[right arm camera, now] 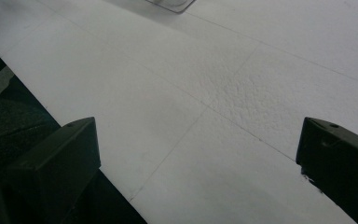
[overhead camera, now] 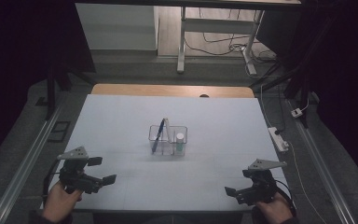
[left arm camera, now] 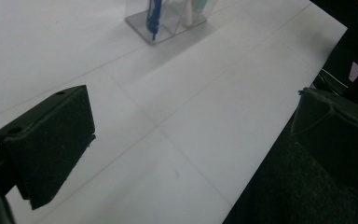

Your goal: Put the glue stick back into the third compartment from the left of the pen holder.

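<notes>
Two grippers wait over a white table in a dark room.
The left gripper [overhead camera: 101, 170] and right gripper [overhead camera: 237, 191] both have jaws wide apart, holding nothing. The clear box [overhead camera: 168, 141] stands well ahead of the fingers, between them. The blue pen [overhead camera: 157, 136] in it stands tilted, tip down. The table's near edge lies just beside both grippers.

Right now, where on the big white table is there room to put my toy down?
Almost anywhere. The white table is bare to the left and right of the clear plastic organiser box, behind it up to the wooden edge, and in front between the left gripper and right gripper. Only the middle, around that box, is taken.
</notes>
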`<state>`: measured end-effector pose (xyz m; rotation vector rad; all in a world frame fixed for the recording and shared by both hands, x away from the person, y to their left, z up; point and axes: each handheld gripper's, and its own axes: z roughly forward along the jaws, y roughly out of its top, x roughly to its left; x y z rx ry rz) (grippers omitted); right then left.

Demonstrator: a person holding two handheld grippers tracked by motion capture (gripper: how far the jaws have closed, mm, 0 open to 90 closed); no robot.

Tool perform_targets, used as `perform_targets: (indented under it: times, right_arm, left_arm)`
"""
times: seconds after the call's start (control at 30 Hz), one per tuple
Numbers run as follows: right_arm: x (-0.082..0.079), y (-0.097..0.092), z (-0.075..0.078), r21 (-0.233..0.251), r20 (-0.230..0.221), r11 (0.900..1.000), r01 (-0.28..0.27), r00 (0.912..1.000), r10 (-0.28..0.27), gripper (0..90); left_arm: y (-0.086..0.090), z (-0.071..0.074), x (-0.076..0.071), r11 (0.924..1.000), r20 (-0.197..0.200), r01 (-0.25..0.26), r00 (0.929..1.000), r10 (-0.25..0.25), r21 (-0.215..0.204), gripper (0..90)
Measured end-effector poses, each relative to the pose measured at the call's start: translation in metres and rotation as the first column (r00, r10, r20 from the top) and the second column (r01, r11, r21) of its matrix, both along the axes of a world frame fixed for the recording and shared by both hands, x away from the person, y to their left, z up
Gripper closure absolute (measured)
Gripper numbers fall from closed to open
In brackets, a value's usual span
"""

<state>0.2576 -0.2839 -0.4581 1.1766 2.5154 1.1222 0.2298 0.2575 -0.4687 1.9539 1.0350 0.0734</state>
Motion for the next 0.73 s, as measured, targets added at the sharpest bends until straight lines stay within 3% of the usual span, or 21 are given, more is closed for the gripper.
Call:
perform_targets:
  times: [0.3,0.47,0.63,0.73]
  right_arm:
    - [0.0,-0.001,0.0,0.004,-0.002,1.0,0.005,1.0,-0.005,0.0]
    - [0.0,0.0,0.0,0.002,-0.002,1.0,0.005,1.0,-0.005,0.0]
    - [0.0,0.0,0.0,0.0,-0.003,1.0,0.006,1.0,-0.006,0.0]
    - [0.0,0.001,0.0,-0.003,-0.004,1.0,0.008,1.0,-0.008,0.0]
  left_arm:
    - [0.024,-0.008,-0.026,0.9971,-0.017,-0.073,0.9971,0.074,0.022,0.0]
    - [0.032,-0.008,-0.038,0.9903,-0.019,-0.123,0.992,0.125,0.064,0.0]
    - [0.031,-0.009,-0.04,0.9823,-0.04,-0.137,0.9889,0.143,0.127,0.0]
    - [0.031,-0.009,-0.039,0.9826,-0.047,-0.137,0.9884,0.144,0.125,0.0]
